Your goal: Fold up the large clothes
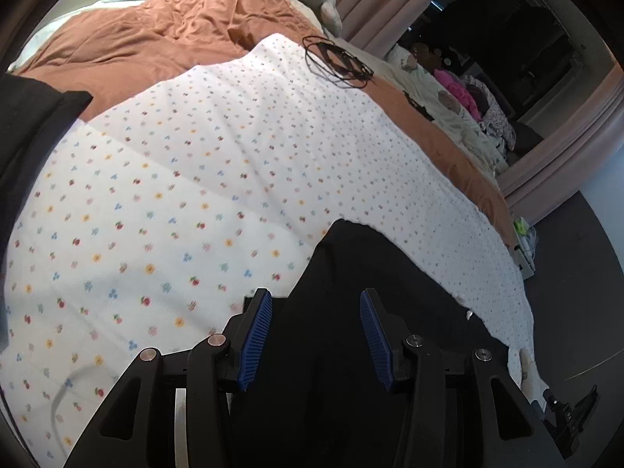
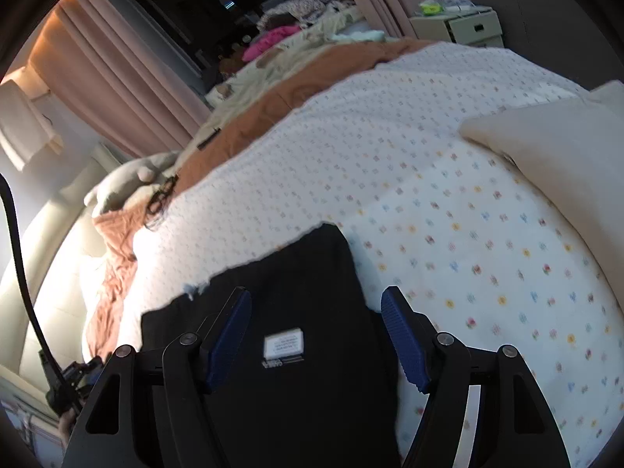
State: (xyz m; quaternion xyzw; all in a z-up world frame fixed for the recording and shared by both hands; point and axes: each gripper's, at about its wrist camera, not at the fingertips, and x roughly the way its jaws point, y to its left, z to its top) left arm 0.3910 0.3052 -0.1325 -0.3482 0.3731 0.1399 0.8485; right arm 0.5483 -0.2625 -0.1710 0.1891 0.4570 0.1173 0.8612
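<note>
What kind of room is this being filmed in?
Most likely a bedroom. The black garment lies on a bed spread with a white flower-print blanket over an orange quilt. A pillow rests at one side, and long pink curtains hang by a dark window.

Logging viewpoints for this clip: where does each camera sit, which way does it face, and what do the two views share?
Left wrist: on the left gripper, angled down along open fingers at the black garment on the floral bedspread; no hand shows.
Right wrist: on the right gripper, angled down along open fingers at the black garment and its white label.
Shared: garment, bedspread, orange blanket, curtains.
</note>
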